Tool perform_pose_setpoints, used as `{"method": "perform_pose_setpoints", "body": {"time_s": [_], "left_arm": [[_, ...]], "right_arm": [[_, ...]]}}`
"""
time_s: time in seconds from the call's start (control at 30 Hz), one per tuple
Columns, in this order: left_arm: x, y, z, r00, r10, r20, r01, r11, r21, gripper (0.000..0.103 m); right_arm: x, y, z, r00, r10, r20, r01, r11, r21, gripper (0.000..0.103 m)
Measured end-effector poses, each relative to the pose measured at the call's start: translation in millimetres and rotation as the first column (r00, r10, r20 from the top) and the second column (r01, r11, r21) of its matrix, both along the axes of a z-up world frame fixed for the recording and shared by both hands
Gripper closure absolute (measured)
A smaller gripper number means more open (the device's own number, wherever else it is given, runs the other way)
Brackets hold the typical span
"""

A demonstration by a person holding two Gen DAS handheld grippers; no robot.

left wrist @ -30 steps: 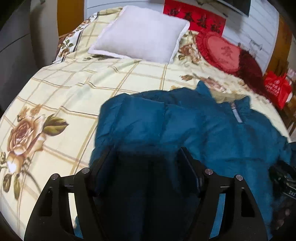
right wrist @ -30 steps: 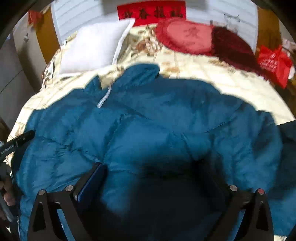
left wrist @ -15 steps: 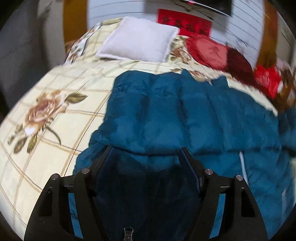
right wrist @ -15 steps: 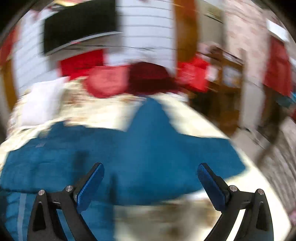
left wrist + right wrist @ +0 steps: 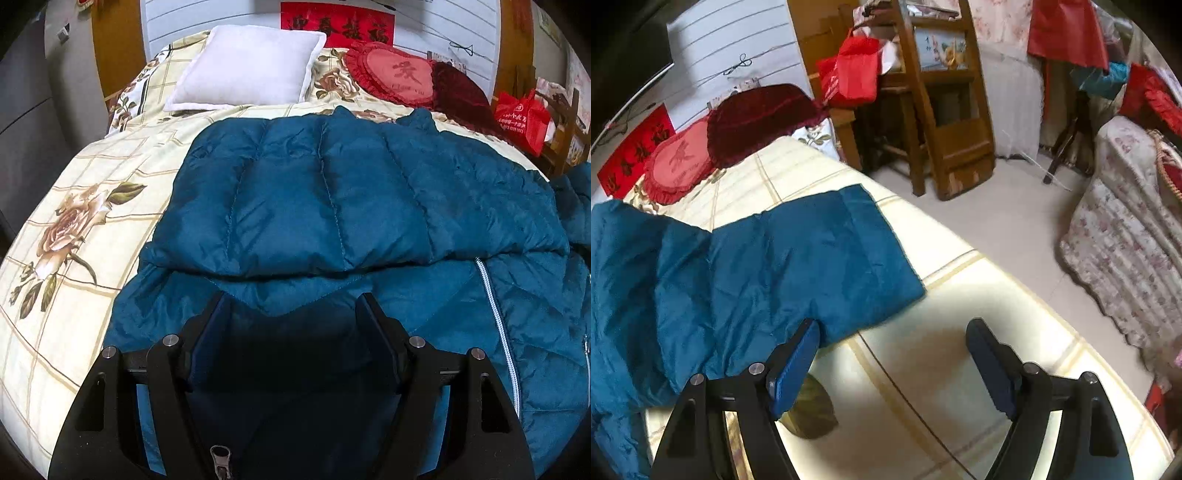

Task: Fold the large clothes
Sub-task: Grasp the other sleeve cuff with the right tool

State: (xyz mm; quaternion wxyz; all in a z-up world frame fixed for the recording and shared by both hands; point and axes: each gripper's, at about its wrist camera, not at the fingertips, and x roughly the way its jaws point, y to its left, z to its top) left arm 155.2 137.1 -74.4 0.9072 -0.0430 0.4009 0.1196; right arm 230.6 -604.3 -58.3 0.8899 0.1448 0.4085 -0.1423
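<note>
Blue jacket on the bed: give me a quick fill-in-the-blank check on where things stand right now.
1. The blue jacket lies on a bedspread printed with ____.
2. Between the fingers of the left hand-held gripper there is blue ____.
3. The jacket sleeve lies spread flat beside the right hand-held gripper, whose closing jaws have ____ between them.
4. The pillow at the head of the bed is ____.

Missing words: roses; jacket fabric; nothing; white

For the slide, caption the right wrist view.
Right gripper, jaws closing with nothing between them, over the bedsheet beside the teal jacket sleeve.
</note>
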Motion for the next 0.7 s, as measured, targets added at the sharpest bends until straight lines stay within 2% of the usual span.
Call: {"method": "perform_pose_setpoints", "body": {"time_s": [0.07, 0.33, 0.37, 0.4, 0.43, 0.5, 0.57, 0.7], "left_arm": [[0, 0, -2, 1.000, 0.000, -0.006, 0.000, 1.000, -0.003, 0.032], [2, 0, -5, 1.000, -0.002, -0.026, 0.002, 1.000, -0.010, 0.032], [3, 0, -5, 1.000, -0.002, -0.028, 0.002, 1.000, -0.010, 0.032], [3, 0, -5, 1.000, -0.002, -0.029, 0.002, 1.000, -0.009, 0.032], [2, 0, -5, 1.000, -0.002, -0.030, 0.002, 1.000, -0.008, 0.032], [2, 0, -5, 1.000, -0.003, -0.030, 0.002, 1.000, -0.008, 0.032], [2, 0, -6, 1.000, -0.003, -0.031, 0.002, 1.000, -0.008, 0.032], [2, 1, -7, 0.999, -0.004, -0.036, 0.003, 1.000, -0.011, 0.031]], "right_arm": [[5, 0, 0, 1.000, 0.010, 0.014, -0.010, 1.000, 0.027, 0.022], [30, 7, -6, 0.997, 0.072, 0.013, -0.073, 0.997, 0.027, 0.021], [29, 6, -6, 0.997, 0.077, 0.022, -0.078, 0.996, 0.037, 0.031], [28, 4, -6, 0.996, 0.084, 0.037, -0.086, 0.995, 0.051, 0.056], [25, 2, -5, 0.992, 0.102, 0.069, -0.108, 0.990, 0.086, 0.067], [19, 3, 0, 0.988, 0.106, 0.113, -0.116, 0.990, 0.084, 0.075], [17, 9, 5, 0.984, 0.118, 0.136, -0.126, 0.991, 0.054, 0.078], [8, 25, 15, 0.977, 0.128, 0.170, -0.122, 0.991, -0.046, 0.085]]}}
